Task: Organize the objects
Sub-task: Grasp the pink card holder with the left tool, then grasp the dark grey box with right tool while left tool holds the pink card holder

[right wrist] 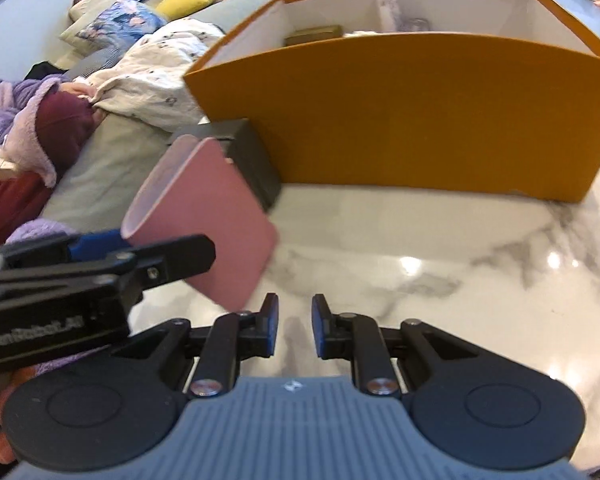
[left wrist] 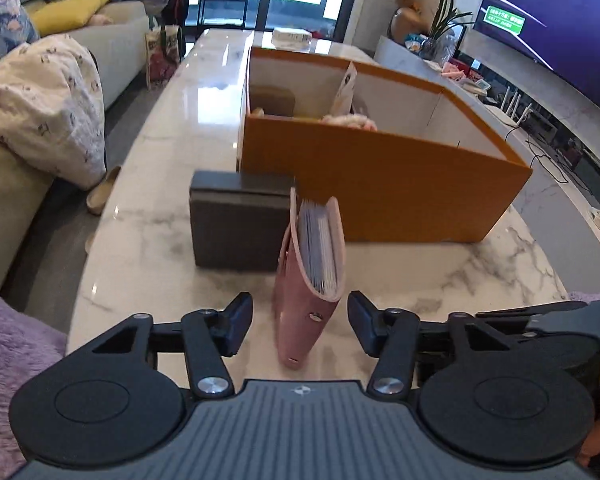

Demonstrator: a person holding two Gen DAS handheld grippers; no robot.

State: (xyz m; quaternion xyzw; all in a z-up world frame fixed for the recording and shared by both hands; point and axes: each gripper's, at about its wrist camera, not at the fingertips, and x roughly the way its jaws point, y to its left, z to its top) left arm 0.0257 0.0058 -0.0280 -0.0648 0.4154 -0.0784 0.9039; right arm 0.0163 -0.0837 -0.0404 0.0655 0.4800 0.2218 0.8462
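A pink binder notebook (left wrist: 308, 280) stands on edge on the marble table (left wrist: 160, 152), between the open fingers of my left gripper (left wrist: 300, 316), which do not touch it. It also shows in the right wrist view (right wrist: 204, 220), leaning by a dark grey box (right wrist: 252, 156). The dark grey box (left wrist: 236, 220) lies just left of the notebook. An orange storage box (left wrist: 380, 184) with white dividers stands behind, holding several items; it also shows in the right wrist view (right wrist: 400, 112). My right gripper (right wrist: 295, 328) is open with a narrow gap and empty, low over bare marble.
A sofa (left wrist: 28, 120) with a blanket and cushions runs along the table's left side. A TV (left wrist: 560, 20), a plant and cables are on the right. A white box (left wrist: 292, 36) lies at the table's far end. The left gripper body (right wrist: 80, 300) sits left of my right one.
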